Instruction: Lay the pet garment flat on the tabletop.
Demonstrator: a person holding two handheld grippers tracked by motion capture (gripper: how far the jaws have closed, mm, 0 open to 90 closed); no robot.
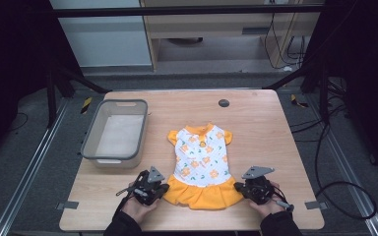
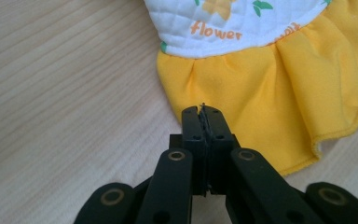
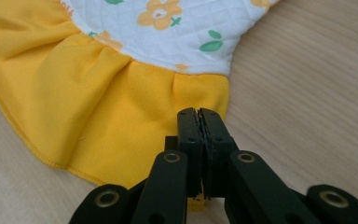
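Wooden table (image 1: 261, 128) with a small dress (image 1: 201, 164) lying flat near the front edge, collar pointing away from the person, white flowered top, orange-yellow skirt nearest the person. Grey plastic bin (image 1: 114, 132) sits to the left of the dress, well apart from it, nothing visible inside. Small dark round disc (image 1: 223, 103) at the far side of the table, beyond the collar. Nothing lies between the grippers and the dress.

Left gripper (image 1: 163, 189) rests at the skirt's left corner, hand behind it at the table's front edge. In the left gripper view its jaws are pressed fully together at the side hem of the skirt (image 2: 270, 98), tips over the yellow cloth; cloth appears pinched, though the fold between the pads is hard to make out.

Right gripper (image 1: 237, 188) sits at the skirt's right corner. In the right gripper view its jaws are clenched together on the edge of the skirt, a bit of yellow fabric showing below them.
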